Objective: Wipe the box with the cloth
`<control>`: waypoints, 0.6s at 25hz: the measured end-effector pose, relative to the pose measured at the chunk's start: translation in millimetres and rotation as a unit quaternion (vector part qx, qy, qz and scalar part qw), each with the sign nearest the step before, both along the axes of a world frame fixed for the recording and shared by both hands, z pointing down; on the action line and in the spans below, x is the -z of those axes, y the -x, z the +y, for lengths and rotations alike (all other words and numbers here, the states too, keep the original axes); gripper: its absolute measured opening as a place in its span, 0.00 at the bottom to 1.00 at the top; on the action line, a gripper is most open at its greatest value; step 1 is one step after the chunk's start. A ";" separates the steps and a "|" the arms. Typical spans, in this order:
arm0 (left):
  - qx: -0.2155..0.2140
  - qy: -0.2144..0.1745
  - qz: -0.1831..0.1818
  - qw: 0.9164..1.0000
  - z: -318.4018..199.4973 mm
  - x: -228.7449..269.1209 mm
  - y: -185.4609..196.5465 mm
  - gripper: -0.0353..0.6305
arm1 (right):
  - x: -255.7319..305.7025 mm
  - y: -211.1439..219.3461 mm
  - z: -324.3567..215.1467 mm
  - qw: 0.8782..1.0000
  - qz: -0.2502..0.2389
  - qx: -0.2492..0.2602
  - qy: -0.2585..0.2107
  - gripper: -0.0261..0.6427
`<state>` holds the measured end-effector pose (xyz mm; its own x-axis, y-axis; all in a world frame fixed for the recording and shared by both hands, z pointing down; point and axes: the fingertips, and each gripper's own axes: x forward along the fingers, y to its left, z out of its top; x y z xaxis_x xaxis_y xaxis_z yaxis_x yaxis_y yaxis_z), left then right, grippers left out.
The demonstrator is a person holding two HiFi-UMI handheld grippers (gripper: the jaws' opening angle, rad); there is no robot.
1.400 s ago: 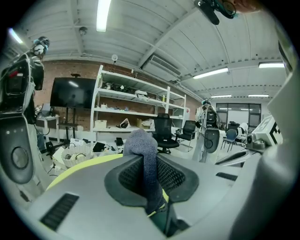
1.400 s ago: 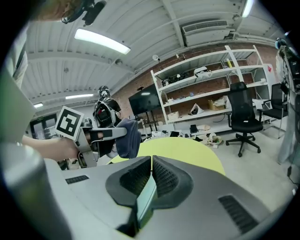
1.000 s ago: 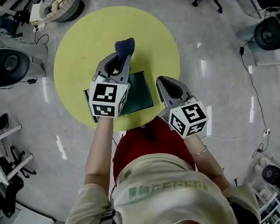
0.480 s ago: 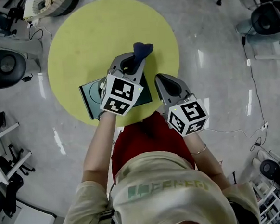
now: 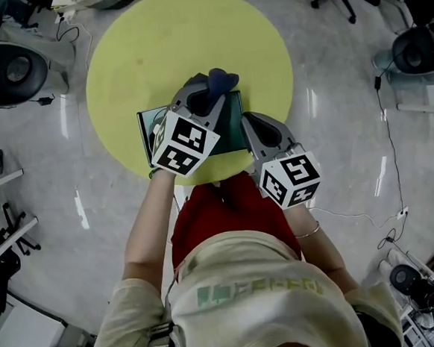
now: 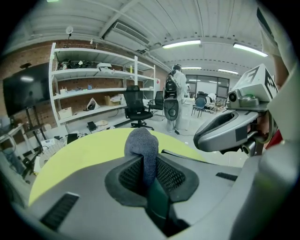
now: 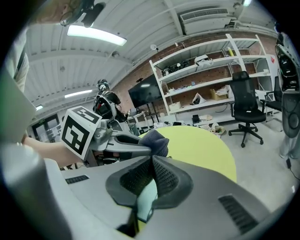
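A dark green flat box lies on the round yellow table, near its front edge. My left gripper is over the box's far right part, shut on a bunched dark blue cloth that sticks out past its tips. In the left gripper view the cloth stands pinched between the jaws, with the green box just below. My right gripper is at the box's right edge; in the right gripper view its jaws close on the pale green box edge. The left gripper and cloth show just beyond.
Grey glossy floor surrounds the table. A black round machine stands at the left, another one at the right, and cables run over the floor. A black office chair and shelves stand farther off.
My left gripper has carried the cloth rightward across the box top, uncovering the box's left part. The right gripper has stayed at the box's right edge.
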<state>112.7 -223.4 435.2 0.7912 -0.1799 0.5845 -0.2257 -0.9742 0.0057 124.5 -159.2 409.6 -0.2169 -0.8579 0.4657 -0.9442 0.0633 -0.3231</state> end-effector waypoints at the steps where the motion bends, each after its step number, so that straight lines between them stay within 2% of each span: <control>1: 0.005 -0.001 -0.003 1.000 -0.1 0.4 5.5 0.15 | 1.0 3.3 0.9 1.000 0.000 0.004 -0.001 0.10; 15: 0.102 -0.018 -0.044 0.994 -26.3 -0.4 109.9 0.15 | 12.5 58.9 -0.2 0.999 0.008 0.041 -0.008 0.09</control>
<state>2.8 -249.7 435.7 0.6820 -0.3530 0.6405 -0.4168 -0.9073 -0.0563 65.7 -159.5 397.0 -0.2800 -0.8444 0.4567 -0.9407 0.1464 -0.3061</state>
